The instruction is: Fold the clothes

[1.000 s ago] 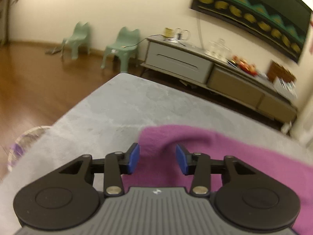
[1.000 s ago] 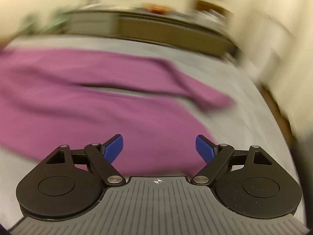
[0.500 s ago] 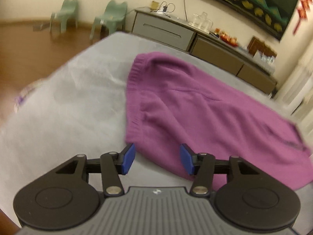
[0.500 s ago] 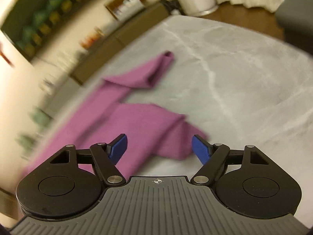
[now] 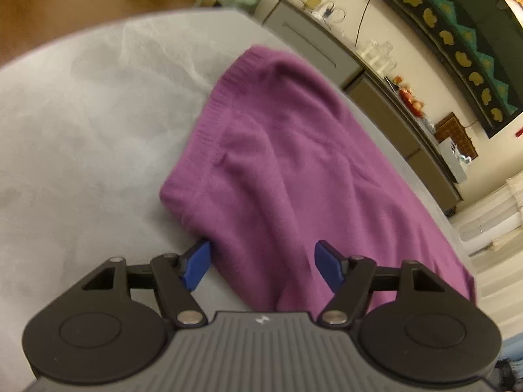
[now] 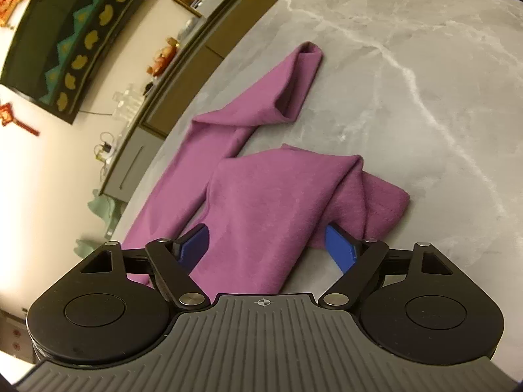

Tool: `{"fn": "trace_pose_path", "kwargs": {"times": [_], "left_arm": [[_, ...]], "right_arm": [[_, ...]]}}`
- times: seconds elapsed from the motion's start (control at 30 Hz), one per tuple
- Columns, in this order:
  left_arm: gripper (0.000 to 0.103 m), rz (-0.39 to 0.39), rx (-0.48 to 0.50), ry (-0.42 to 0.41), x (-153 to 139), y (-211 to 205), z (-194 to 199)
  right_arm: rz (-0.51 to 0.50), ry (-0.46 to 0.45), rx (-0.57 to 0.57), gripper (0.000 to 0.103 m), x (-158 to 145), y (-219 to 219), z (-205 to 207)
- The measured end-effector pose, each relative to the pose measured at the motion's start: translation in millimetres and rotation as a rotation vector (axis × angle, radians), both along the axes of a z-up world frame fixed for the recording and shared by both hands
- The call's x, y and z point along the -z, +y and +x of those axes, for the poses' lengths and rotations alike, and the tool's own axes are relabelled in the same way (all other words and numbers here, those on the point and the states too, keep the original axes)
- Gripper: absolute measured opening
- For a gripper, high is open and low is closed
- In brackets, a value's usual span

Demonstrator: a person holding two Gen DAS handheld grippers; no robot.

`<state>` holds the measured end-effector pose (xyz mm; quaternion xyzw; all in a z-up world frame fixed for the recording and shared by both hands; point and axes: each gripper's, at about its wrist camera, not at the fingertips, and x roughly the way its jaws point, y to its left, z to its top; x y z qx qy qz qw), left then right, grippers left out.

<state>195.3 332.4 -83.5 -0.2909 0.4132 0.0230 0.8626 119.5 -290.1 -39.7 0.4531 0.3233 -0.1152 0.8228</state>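
Both grippers lowered over purple pants (image 5: 294, 170) on grey table (image 5: 81, 130), jaws spreading, nothing gripped yet.

Left gripper (image 5: 263, 261) is set at the waistband corner nearest it, jaws apart and opening, cloth between the pads but not pinched. Right gripper (image 6: 268, 241) is set over the near leg (image 6: 278, 196), hem bunched just right of it, jaws wide and opening, cloth between, unpinched. Far leg (image 6: 261, 104) lies splayed away from the near leg (mess to be fixed first). Judged best: waistband edge and near hem to be pinched through both layers, then lifted together and pulled taut so the legs can be stacked before folding. Versus a second ago: the left jaws are seen wider and much more of the pants is in its view; right view is seen rolled and sharp where it was blurred.
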Motion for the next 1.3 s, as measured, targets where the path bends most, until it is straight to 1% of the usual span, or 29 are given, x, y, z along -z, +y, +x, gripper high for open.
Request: {"fn": "trace_pose_path", "kwargs": {"times": [0.03, 0.07, 0.1, 0.13, 0.17, 0.2, 0.23, 0.27, 0.3, 0.37, 0.4, 0.43, 0.5, 0.53, 0.57, 0.6, 0.63, 0.7, 0.8, 0.9, 0.97, 1.0, 1.03, 1.07, 1.1, 1.2, 1.23, 1.27, 1.3], "left_arm": [[0.062, 0.021, -0.002, -0.009, 0, -1, 5], [0.049, 0.042, -0.004, -0.017, 1, -3, 10], [0.006, 0.065, 0.009, -0.016, 0, -4, 16], [0.005, 0.084, 0.009, -0.045, -8, 1, 18], [0.005, 0.101, 0.007, -0.076, -15, 5, 20], [0.005, 0.065, -0.022, -0.134, -31, 17, 12], [0.005, 0.029, -0.051, -0.192, -46, 28, 3], [0.005, -0.006, -0.080, -0.249, -61, 40, -5], [0.005, -0.016, -0.105, -0.251, -67, 49, -14], [0.007, -0.049, -0.144, -0.158, -54, 66, -22], [0.008, -0.062, -0.152, -0.101, -45, 73, -24], [0.009, -0.049, -0.155, -0.044, -33, 75, -24], [0.013, -0.015, -0.133, 0.001, -23, 75, -23], [0.017, 0.000, -0.120, 0.002, -22, 74, -23], [0.019, 0.015, -0.106, 0.003, -22, 73, -23], [0.019, 0.019, -0.110, 0.001, -24, 72, -24], [0.019, 0.017, -0.112, -0.003, -25, 71, -26], [0.025, 0.019, -0.105, -0.013, -28, 67, -23], [0.027, 0.045, -0.077, -0.003, -26, 55, -16], [0.027, 0.079, -0.051, 0.011, -24, 43, -8], [0.026, 0.143, -0.047, 0.023, -19, 36, -4], [0.013, 0.184, -0.048, 0.025, -17, 33, -3], [0.007, 0.229, -0.049, 0.026, -16, 31, -4], [0.007, 0.259, -0.052, 0.021, -17, 31, -5], [0.006, 0.240, -0.066, 0.004, -20, 36, -9], [0.006, 0.153, -0.094, -0.050, -32, 55, -23], [0.006, 0.151, -0.094, -0.044, -33, 58, -27], [0.006, 0.149, -0.094, -0.038, -33, 62, -30], [0.006, 0.152, -0.086, -0.016, -30, 62, -30]], "right_arm": [[-0.003, -0.003, 0.006, 0.083, 0, 1, 1], [-0.007, -0.007, 0.011, 0.083, 0, 1, 2], [-0.023, -0.006, 0.010, 0.083, 0, 1, 4], [-0.072, 0.010, -0.008, 0.068, -3, 2, 8], [-0.122, 0.025, -0.025, 0.044, -6, 3, 13], [-0.184, 0.025, -0.029, 0.005, -12, 4, 14], [-0.283, -0.018, 0.000, 0.000, -27, 7, 8], [-0.377, -0.077, 0.026, 0.000, -44, 10, 0], [-0.440, -0.166, 0.032, 0.000, -61, 15, -13], [-0.447, -0.231, -0.009, 0.000, -69, 20, -30], [-0.380, -0.190, -0.041, 0.001, -59, 19, -33], [-0.279, -0.121, -0.064, 0.012, -43, 16, -35], [-0.118, -0.020, -0.062, 0.016, -18, 11, -43], [-0.061, 0.000, -0.059, 0.020, -11, 9, -48], [-0.038, -0.021, -0.065, 0.026, -11, 7, -50], [-0.011, -0.043, -0.069, 0.046, -11, 5, -52], [0.027, -0.069, -0.068, 0.063, -9, 3, -52], [0.088, -0.090, -0.063, 0.066, -4, 0, -47], [0.086, -0.052, -0.022, 0.070, 2, -4, -26], [0.065, -0.016, 0.011, 0.070, 4, -11, 1], [0.050, 0.003, 0.034, 0.066, 6, -13, 14], [0.018, 0.019, 0.034, 0.048, 5, -12, 19], [-0.015, 0.035, 0.033, 0.001, 3, -11, 25], [-0.059, 0.037, 0.035, 0.002, -2, -10, 27], [-0.142, -0.010, 0.041, 0.000, -17, -5, 22], [-0.428, -0.222, 0.008, 0.000, -73, 25, -27], [-0.449, -0.211, -0.001, 0.000, -73, 30, -44], [-0.445, -0.153, -0.017, 0.000, -63, 32, -56], [-0.413, -0.039, -0.037, 0.009, -45, 27, -60]]}}
